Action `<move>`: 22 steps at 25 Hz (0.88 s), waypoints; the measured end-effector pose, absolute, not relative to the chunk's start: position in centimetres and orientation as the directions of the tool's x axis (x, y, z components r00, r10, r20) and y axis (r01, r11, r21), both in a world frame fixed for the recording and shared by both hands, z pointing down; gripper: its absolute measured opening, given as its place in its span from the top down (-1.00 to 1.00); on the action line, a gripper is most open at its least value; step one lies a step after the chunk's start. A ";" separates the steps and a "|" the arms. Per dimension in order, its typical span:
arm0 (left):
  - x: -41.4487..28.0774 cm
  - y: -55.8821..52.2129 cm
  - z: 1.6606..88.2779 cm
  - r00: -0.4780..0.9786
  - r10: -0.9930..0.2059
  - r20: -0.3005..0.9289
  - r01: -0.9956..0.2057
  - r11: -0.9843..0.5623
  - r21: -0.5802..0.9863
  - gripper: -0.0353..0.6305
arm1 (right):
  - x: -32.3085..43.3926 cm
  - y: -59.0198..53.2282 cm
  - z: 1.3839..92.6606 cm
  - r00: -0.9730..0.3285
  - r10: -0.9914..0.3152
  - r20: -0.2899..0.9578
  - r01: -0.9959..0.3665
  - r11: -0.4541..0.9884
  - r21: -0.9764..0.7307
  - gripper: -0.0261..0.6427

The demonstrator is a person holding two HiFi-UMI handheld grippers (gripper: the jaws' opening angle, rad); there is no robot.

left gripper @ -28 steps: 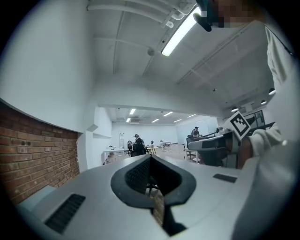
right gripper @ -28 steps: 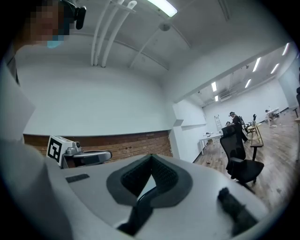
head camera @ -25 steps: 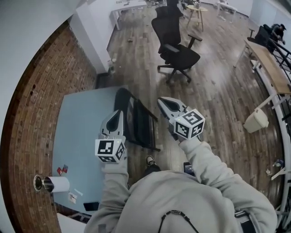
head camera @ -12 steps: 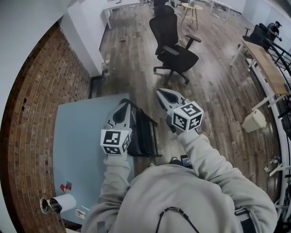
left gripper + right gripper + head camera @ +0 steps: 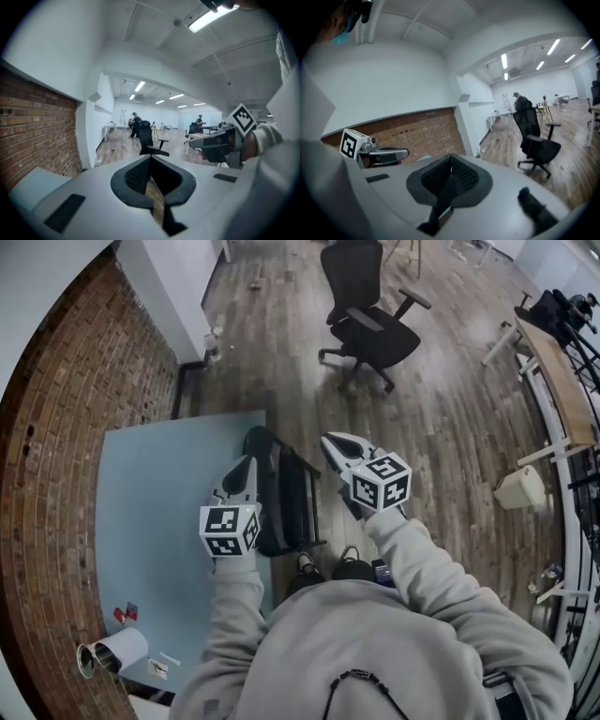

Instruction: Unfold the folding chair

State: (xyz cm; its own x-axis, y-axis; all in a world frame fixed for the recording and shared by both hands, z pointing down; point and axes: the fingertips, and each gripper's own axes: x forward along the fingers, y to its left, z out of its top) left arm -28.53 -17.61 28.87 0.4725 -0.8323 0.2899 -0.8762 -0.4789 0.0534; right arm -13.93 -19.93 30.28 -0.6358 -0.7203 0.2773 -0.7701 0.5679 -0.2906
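The folded black folding chair (image 5: 287, 495) stands on edge on the wood floor, against the right side of a pale blue table (image 5: 159, 502). My left gripper (image 5: 246, 463) hovers over the chair's left side, above the table edge, jaws shut and empty. My right gripper (image 5: 330, 440) hangs to the right of the chair's top, also shut and empty. In the left gripper view, the left gripper (image 5: 151, 158) points level across the room, with the right gripper (image 5: 218, 143) beside it. The right gripper view shows the right gripper (image 5: 451, 155) and the left gripper (image 5: 386, 152). The folding chair is hidden in both gripper views.
A black office chair (image 5: 370, 320) stands on the floor beyond. A brick wall (image 5: 56, 427) runs along the left, with a white pillar (image 5: 164, 277) at its far end. A paper roll (image 5: 112, 651) lies on the table. A white bin (image 5: 523, 488) and a wooden desk (image 5: 562, 381) are on the right.
Both shut grippers have come forward and lower together, keeping to either side of the folded chair. The person's feet now show at the chair's near end.
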 end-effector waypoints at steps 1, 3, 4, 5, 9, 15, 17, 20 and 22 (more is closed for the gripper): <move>-29.4 -17.0 31.4 0.451 -0.825 0.340 -0.888 -0.452 0.084 0.88 | -14.3 -19.4 33.6 -0.636 -0.693 0.339 -0.770 0.542 -0.336 0.90; -30.6 -16.0 35.6 0.441 -0.800 0.408 -0.896 -0.417 0.152 0.68 | -15.4 -18.4 40.5 -0.643 -0.612 0.461 -0.765 0.490 -0.418 0.46; -31.0 -15.9 37.5 0.440 -0.783 0.439 -0.897 -0.409 0.169 0.43 | -15.9 -18.2 43.9 -0.642 -0.564 0.519 -0.767 0.464 -0.444 0.40; -31.3 -15.9 39.5 0.431 -0.765 0.479 -0.900 -0.403 0.167 0.32 | -16.5 -17.9 47.1 -0.639 -0.517 0.570 -0.770 0.441 -0.462 0.37; -32.9 -15.3 46.5 0.391 -0.684 0.615 -0.913 -0.375 0.163 -0.09 | -19.2 -16.7 57.1 -0.609 -0.395 0.687 -0.790 0.375 -0.485 0.23; -34.1 -14.8 52.7 0.428 -0.597 0.678 -0.902 -0.330 0.279 -0.12 | -25.6 -15.4 67.3 -0.570 -0.269 0.777 -0.809 0.348 -0.473 0.06; -34.0 -14.8 53.3 0.440 -0.586 0.680 -0.896 -0.335 0.291 -0.10 | -26.4 -15.4 70.2 -0.534 -0.237 0.812 -0.828 0.343 -0.444 0.05; -34.1 -15.5 53.7 0.418 -0.599 0.683 -0.906 -0.325 0.270 0.06 | -26.1 -16.7 73.2 -0.448 -0.213 0.869 -0.873 0.315 -0.373 0.05; -34.4 -15.8 54.1 0.396 -0.606 0.689 -0.917 -0.303 0.261 0.18 | -26.3 -17.6 74.8 -0.424 -0.201 0.883 -0.880 0.323 -0.349 0.05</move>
State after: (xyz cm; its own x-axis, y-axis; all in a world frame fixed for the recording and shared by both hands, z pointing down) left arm -34.41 -15.81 54.14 0.3965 -0.6064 0.6893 -0.9166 -0.3030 0.2606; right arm -26.25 -17.59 74.77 -0.4244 -0.2012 0.8828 -0.8795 0.3234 -0.3491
